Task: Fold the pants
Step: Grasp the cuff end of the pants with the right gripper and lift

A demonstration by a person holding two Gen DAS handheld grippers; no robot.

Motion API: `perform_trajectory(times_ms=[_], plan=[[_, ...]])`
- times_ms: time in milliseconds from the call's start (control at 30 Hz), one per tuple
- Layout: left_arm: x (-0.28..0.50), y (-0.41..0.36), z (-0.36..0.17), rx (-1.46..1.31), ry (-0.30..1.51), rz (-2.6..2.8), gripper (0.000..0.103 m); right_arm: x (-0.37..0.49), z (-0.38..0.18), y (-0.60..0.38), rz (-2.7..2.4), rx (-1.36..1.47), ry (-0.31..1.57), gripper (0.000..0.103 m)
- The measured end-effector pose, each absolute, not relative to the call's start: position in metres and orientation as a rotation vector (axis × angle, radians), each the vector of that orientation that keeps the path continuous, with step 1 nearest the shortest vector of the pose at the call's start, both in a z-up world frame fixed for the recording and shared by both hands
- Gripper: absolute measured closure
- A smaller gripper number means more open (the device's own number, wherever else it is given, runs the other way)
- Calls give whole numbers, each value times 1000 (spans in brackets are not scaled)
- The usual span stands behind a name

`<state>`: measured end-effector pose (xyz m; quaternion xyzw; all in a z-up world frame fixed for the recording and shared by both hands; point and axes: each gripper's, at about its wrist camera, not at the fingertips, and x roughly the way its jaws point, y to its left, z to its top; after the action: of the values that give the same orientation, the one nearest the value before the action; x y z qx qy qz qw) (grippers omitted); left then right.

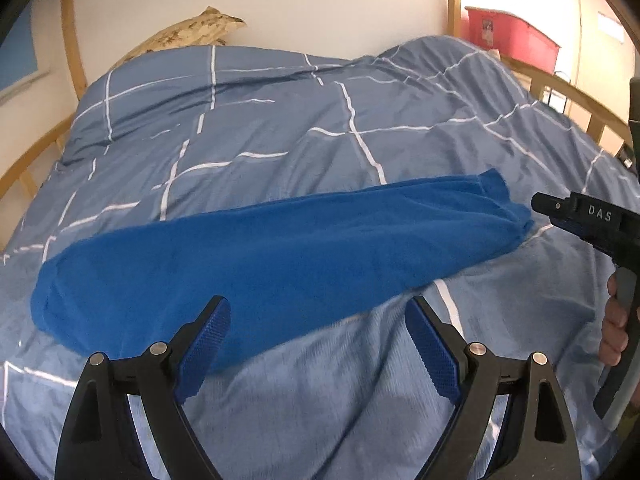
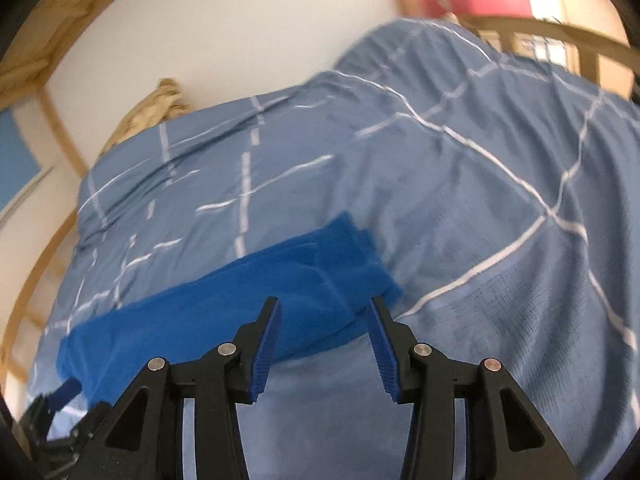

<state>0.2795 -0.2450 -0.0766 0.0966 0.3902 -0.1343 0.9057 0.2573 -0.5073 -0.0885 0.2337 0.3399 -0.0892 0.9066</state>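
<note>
The blue pants (image 1: 256, 256) lie folded lengthwise in a long strip across the bed, running from lower left to upper right. My left gripper (image 1: 316, 320) is open and empty, just above the near edge of the strip's left half. My right gripper (image 2: 324, 316) is open and empty, with its fingers hovering over the right end of the pants (image 2: 256, 304). In the left wrist view the right gripper (image 1: 540, 204) shows at the right, its tip close to the pants' right end.
The bed is covered by a grey-blue duvet (image 1: 280, 120) with white lines, wrinkled and humped at the far right. A tan pillow (image 1: 188, 32) lies at the head. A wooden bed frame (image 1: 576, 100) rings the bed. A red box (image 1: 508, 36) stands beyond it.
</note>
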Motion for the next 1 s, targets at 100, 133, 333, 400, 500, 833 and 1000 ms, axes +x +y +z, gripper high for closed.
perform_trajectory(times_ms=[100,133,333,400,500,833,1000], plan=[[287,-252,-79,208,804,-266,14,269,-105,-523,-191,578,718,58],[290,-254,-79,213,802,-260,14,272,-111,-528,-188,621,724,58],[300,-263,-81,230,807,-254,14,282,-137,-544,-202,755,730,58],[301,-265,-83,234,808,-253,14,285,-142,-549,-201,781,735,58],[304,-268,-84,232,819,-258,14,286,-143,-550,-190,803,727,58],[298,-275,-84,243,824,-272,14,292,-147,-557,-161,856,804,58],[299,-280,-83,250,823,-264,14,290,-156,-561,-157,908,789,58]])
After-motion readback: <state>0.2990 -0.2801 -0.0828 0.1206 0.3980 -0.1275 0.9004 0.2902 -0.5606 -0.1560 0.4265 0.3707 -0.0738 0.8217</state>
